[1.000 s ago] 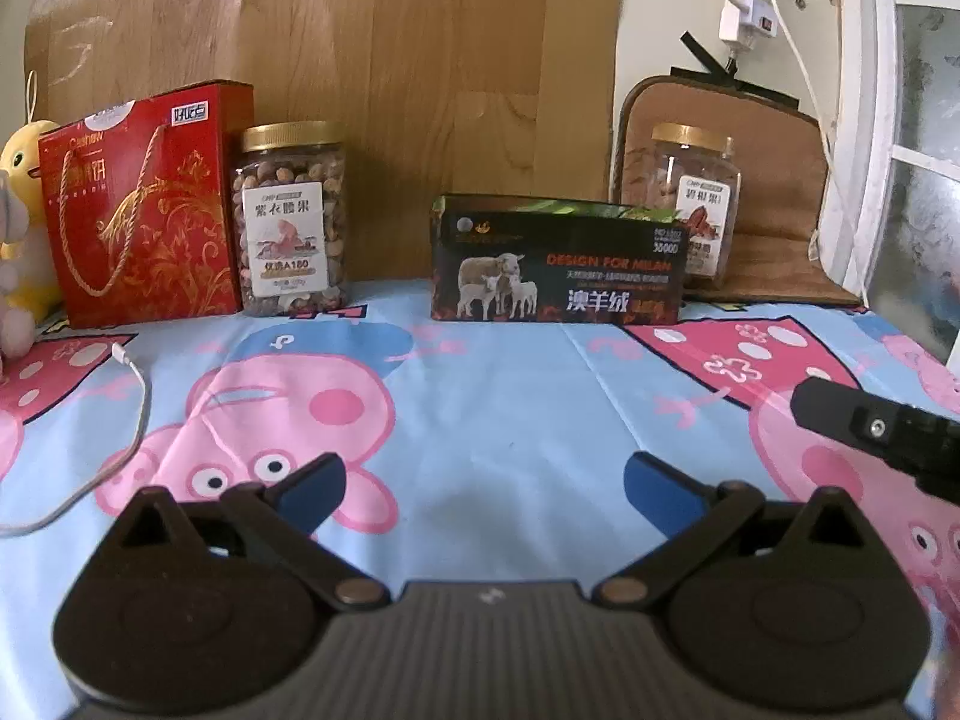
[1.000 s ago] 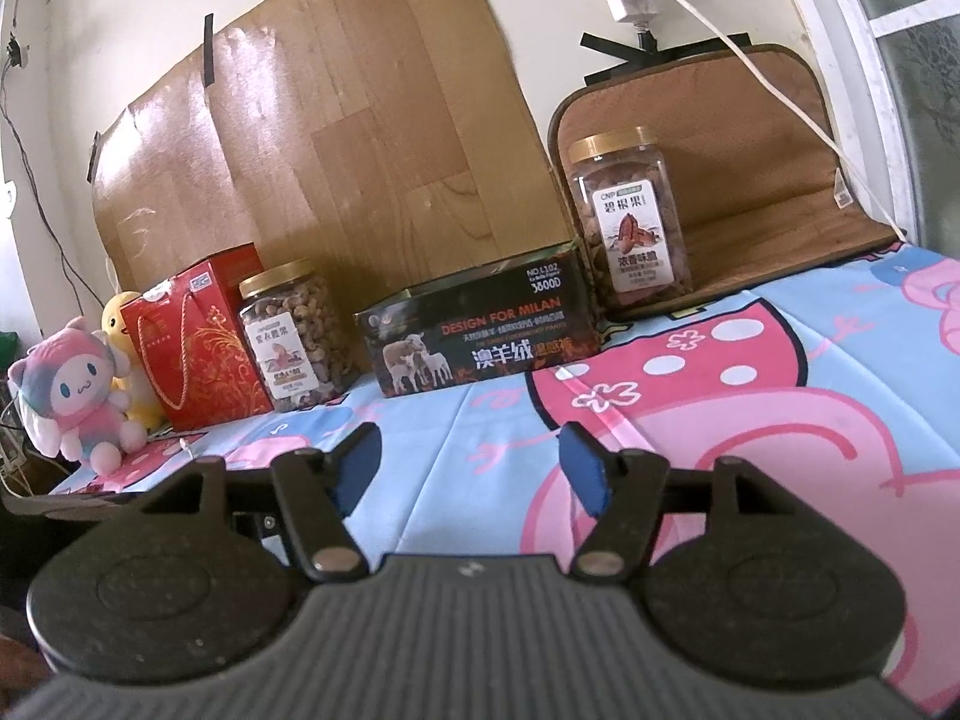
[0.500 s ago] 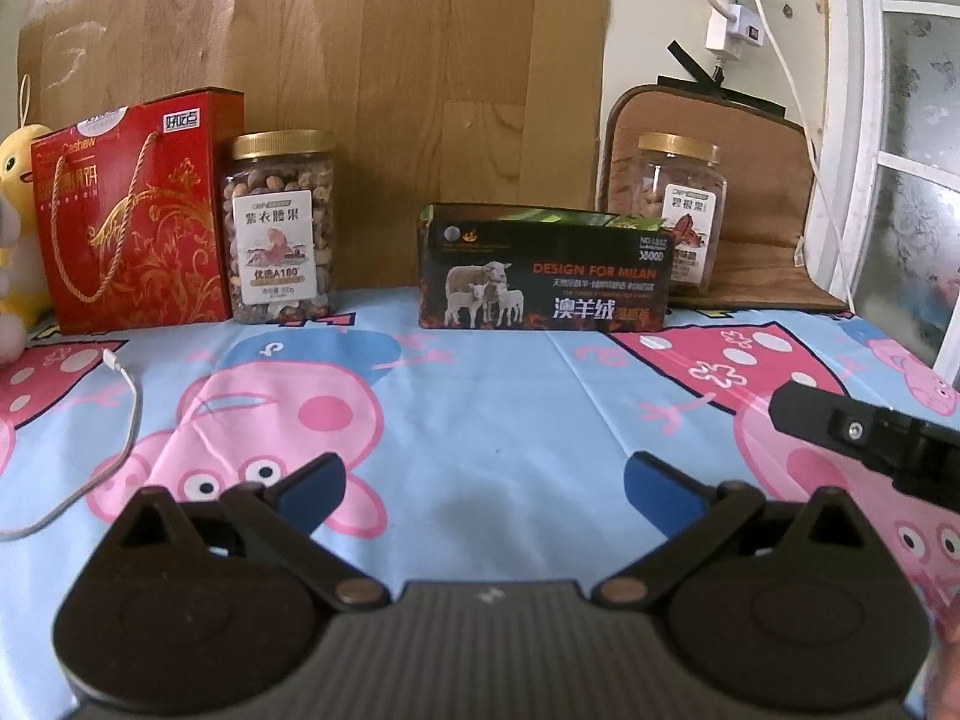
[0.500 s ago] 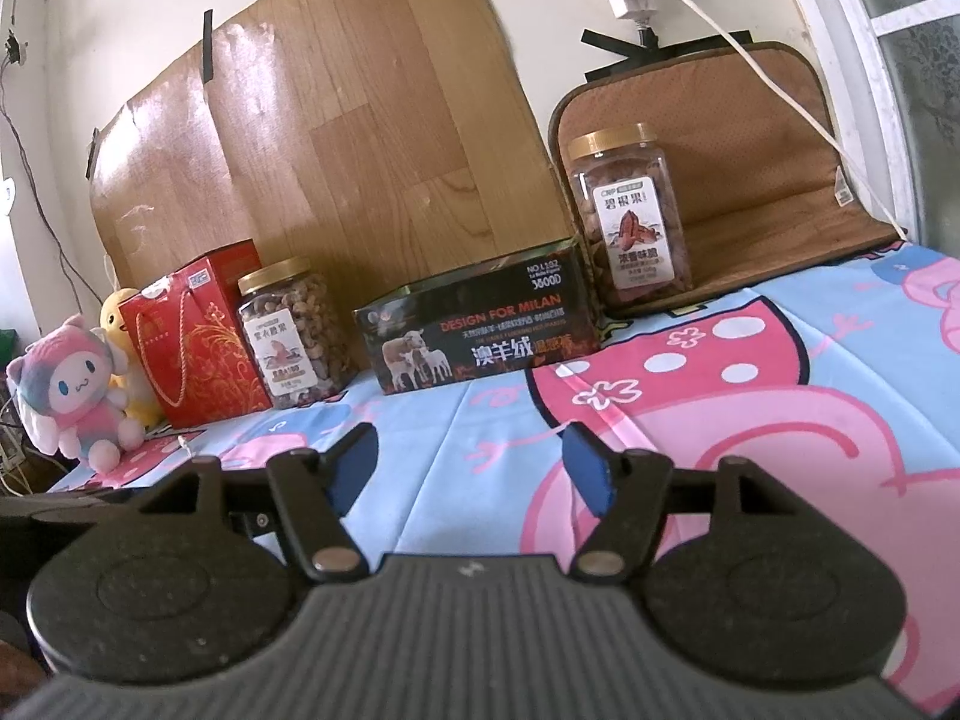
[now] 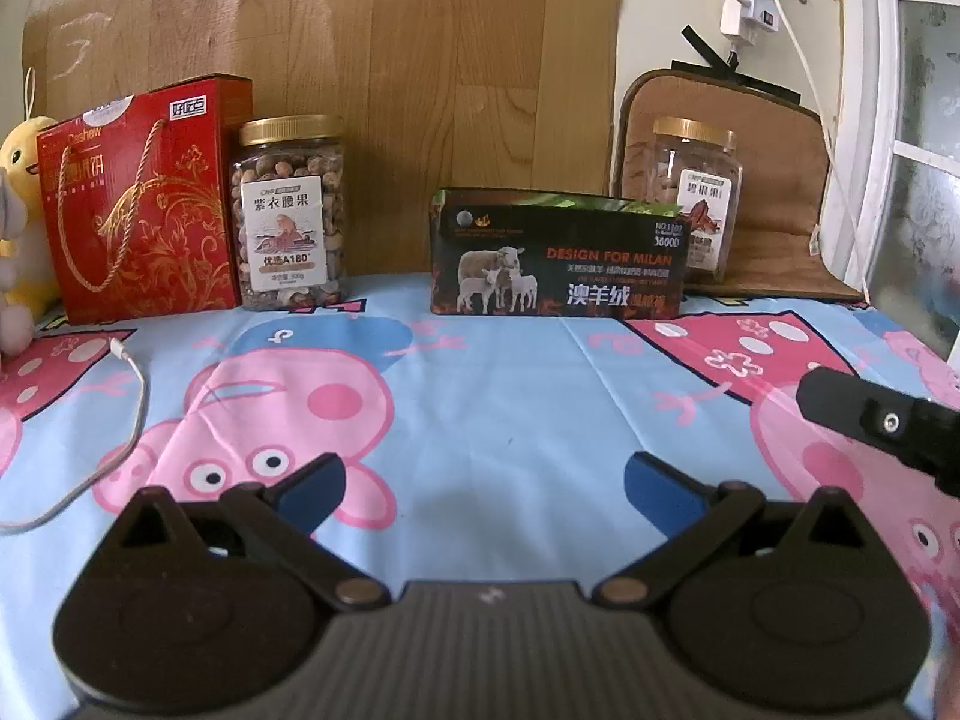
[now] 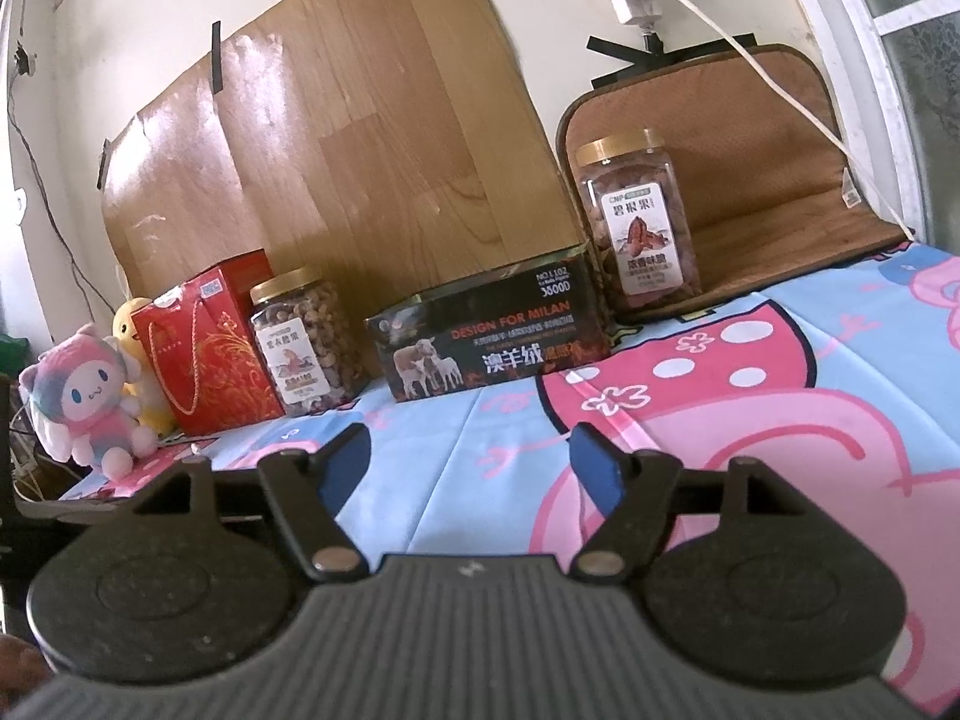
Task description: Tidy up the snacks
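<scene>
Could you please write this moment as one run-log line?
left tool: open, empty | right tool: jaws just opening, empty | cashew jar, pecan jar, red gift box: untouched by wall

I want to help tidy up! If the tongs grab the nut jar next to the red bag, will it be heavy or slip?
The nut jar looks nearly full, so probably heavy for its size. Its clear plastic sides look smooth, so it might slip. It stands tall, so a high push could tip it.
</scene>
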{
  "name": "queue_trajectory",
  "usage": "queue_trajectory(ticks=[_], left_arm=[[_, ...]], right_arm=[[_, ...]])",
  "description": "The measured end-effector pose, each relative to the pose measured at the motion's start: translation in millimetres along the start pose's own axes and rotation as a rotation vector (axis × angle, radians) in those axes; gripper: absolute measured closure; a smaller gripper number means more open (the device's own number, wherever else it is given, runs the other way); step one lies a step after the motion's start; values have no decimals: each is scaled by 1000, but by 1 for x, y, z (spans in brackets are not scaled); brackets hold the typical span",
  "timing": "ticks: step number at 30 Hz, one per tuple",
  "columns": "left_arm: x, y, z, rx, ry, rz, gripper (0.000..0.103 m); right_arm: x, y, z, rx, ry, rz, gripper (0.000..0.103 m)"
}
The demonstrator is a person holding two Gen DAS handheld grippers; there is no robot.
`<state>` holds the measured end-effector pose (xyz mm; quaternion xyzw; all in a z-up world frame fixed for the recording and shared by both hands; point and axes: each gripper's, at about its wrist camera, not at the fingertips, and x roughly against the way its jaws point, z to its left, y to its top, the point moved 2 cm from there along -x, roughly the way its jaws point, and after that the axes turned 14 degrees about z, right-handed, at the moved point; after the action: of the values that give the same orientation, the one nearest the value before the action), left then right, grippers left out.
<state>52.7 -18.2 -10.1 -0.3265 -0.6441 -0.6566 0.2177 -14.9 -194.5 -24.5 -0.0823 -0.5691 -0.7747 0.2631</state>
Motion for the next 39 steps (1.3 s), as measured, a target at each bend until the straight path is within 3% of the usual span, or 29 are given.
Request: queue_trajectory(ticks=[16,24,32,39], left_arm=[[2,-1,1,24,46,-21,0],[11,-3,3,62,148,-78,0],[19,-6,-13,-5,276,-71,0],[31,-6,-18,25,191,-43,0]], right_arm=[[4,-1,1,-5,7,-22,24],[6,-1,1,-3,4,-27,24],[6,-1,1,-5,5,-28,23],[7,-2,1,-5,9,-32,23]])
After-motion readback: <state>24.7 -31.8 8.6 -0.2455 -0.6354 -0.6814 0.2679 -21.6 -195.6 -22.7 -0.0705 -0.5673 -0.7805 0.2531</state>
